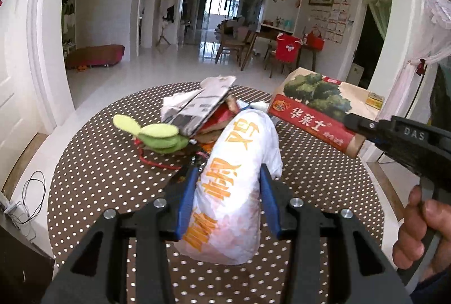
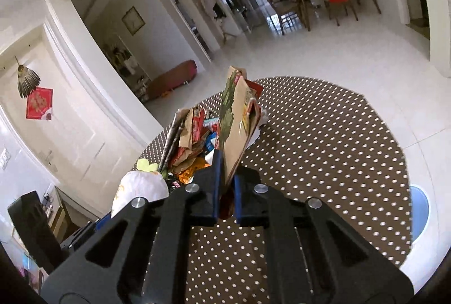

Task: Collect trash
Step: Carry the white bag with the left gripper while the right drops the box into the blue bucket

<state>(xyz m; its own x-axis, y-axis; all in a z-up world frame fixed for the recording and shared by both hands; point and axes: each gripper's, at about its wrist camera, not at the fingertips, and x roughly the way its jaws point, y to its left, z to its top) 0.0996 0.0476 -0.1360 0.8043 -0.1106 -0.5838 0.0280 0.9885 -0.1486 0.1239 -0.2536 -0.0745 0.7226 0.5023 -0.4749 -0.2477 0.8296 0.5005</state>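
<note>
The left gripper [image 1: 228,188] clamps a white bag [image 1: 234,185]; the right gripper [image 2: 225,177] pinches a paper bag [image 2: 236,120] above the table [image 2: 324,149], trash pile [image 1: 197,112] beyond.

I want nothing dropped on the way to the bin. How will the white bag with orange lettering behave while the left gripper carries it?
The white bag is probably soft: it bulges past the left gripper pads. Unsupported on both sides, it may sag or slip. It looks light, crumpled wrapper rather than anything solid.
</note>
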